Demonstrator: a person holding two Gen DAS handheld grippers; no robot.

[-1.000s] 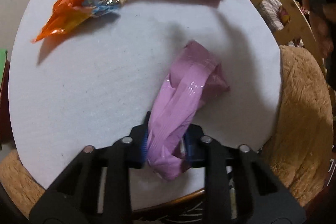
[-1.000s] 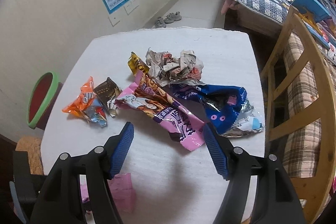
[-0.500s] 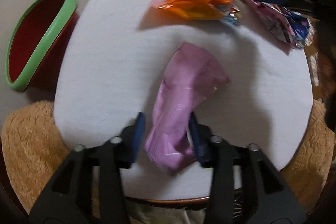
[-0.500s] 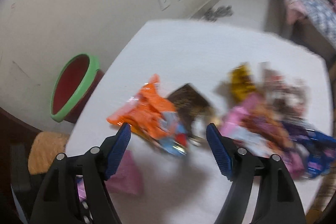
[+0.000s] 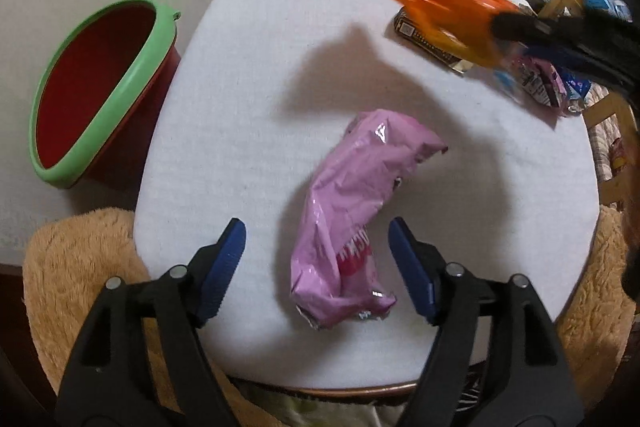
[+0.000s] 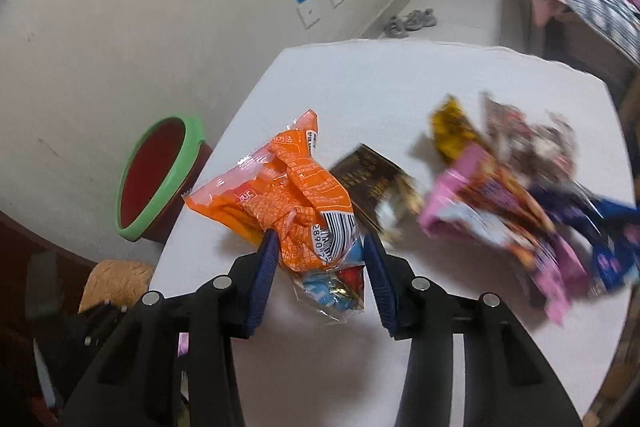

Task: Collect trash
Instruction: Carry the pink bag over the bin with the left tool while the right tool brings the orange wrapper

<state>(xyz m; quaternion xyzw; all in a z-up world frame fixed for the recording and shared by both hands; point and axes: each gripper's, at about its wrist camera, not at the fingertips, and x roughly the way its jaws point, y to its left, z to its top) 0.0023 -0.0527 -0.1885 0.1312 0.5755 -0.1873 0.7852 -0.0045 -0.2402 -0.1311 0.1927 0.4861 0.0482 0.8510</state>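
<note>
Your left gripper (image 5: 316,259) has just opened around the pink wrapper (image 5: 352,211); your right gripper (image 6: 318,259) has been closing onto the orange wrapper (image 6: 288,195).

We see the left gripper (image 5: 316,263) w/ jaws spread; they've just been opening, and its blue fingers (image 5: 224,259) stand clear either side of the pink wrapper (image 5: 352,211), which lies crumpled on the white worktop (image 5: 248,115), near edge. Far right, the right gripper (image 5: 520,31) holds an orange wrapper (image 5: 436,7) off the surface, blurred, above a dark wrapper (image 5: 420,35). More wrappers (image 5: 540,83) sit at the right edge. Left, beside the worktop, a red bin w/ green rim (image 5: 132,75).
</note>
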